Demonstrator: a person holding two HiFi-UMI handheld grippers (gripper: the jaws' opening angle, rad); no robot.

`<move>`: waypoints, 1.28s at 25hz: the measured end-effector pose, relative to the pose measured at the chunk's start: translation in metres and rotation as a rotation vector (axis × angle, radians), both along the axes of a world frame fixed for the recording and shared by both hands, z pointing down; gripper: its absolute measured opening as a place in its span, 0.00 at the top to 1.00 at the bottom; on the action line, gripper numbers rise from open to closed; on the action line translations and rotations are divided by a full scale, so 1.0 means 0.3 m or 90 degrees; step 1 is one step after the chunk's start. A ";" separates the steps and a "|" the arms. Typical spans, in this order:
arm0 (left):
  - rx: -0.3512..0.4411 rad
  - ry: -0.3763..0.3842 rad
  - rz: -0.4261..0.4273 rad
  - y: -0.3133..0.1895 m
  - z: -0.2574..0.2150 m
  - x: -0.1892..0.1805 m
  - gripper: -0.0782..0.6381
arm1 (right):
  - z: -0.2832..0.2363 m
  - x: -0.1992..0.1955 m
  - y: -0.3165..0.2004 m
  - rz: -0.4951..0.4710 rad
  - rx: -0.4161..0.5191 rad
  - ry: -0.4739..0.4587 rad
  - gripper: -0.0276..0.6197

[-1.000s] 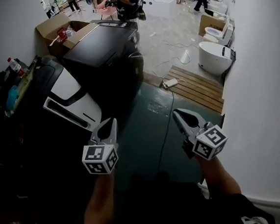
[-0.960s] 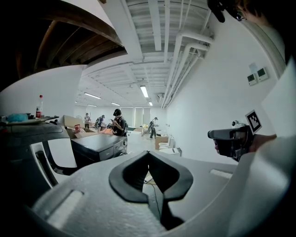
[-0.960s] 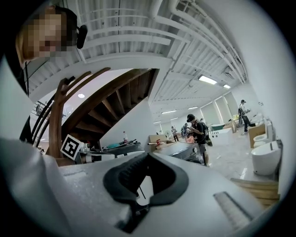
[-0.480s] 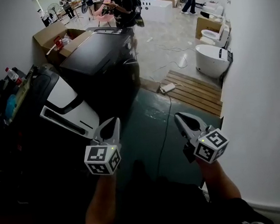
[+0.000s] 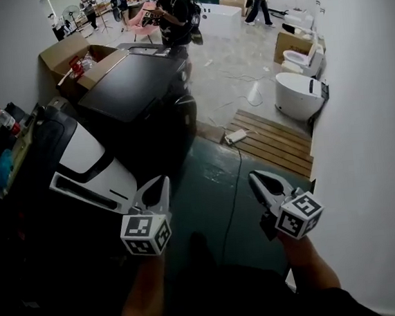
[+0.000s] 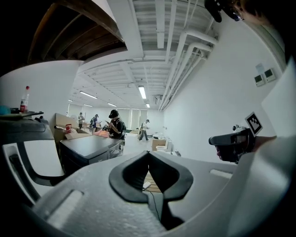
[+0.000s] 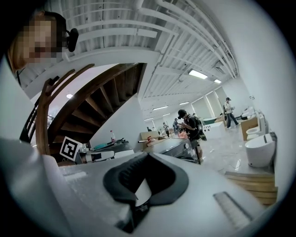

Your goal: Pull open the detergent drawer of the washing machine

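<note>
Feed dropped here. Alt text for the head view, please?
The left hand-held gripper and right hand-held gripper, both shut and empty, are held over a dark green floor, short of a black washing machine ahead on the left. A wooden pallet and white tub lie beyond on the right.

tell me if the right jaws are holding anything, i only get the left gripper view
observer: no. In the right gripper view the right gripper has its jaws together, with nothing between them.
operator: ok and is my left one up against a washer yet
observer: not yet. The head view shows the left gripper hanging over the dark floor. It is apart from the white-fronted machine on its left and touches nothing.
</note>
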State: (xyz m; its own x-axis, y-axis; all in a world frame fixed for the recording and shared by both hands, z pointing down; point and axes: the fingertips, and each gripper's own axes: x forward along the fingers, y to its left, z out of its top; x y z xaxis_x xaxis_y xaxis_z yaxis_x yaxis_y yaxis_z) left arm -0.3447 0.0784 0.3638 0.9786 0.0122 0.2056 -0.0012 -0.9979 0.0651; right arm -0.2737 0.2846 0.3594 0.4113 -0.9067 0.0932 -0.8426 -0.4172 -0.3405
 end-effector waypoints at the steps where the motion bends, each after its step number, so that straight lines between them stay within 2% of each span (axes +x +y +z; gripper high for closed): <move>1: 0.000 -0.002 -0.001 -0.041 0.007 0.033 0.88 | 0.008 0.032 -0.048 -0.004 -0.004 -0.005 0.95; 7: -0.007 -0.010 -0.010 -0.313 0.052 0.210 0.88 | 0.056 0.195 -0.356 -0.037 -0.030 -0.016 0.95; 15: -0.021 -0.016 -0.038 -0.656 0.081 0.330 0.88 | 0.074 0.337 -0.721 -0.069 -0.046 -0.033 0.95; 23: 0.003 -0.040 -0.032 -0.811 0.110 0.411 0.88 | 0.080 0.416 -0.907 -0.091 -0.057 -0.024 0.95; 26: 0.000 -0.028 -0.032 -0.852 0.110 0.455 0.88 | 0.079 0.463 -0.966 -0.098 -0.046 -0.021 0.95; 32: 0.008 -0.050 -0.061 -0.949 0.140 0.564 0.88 | 0.104 0.603 -1.080 -0.128 -0.042 -0.031 0.95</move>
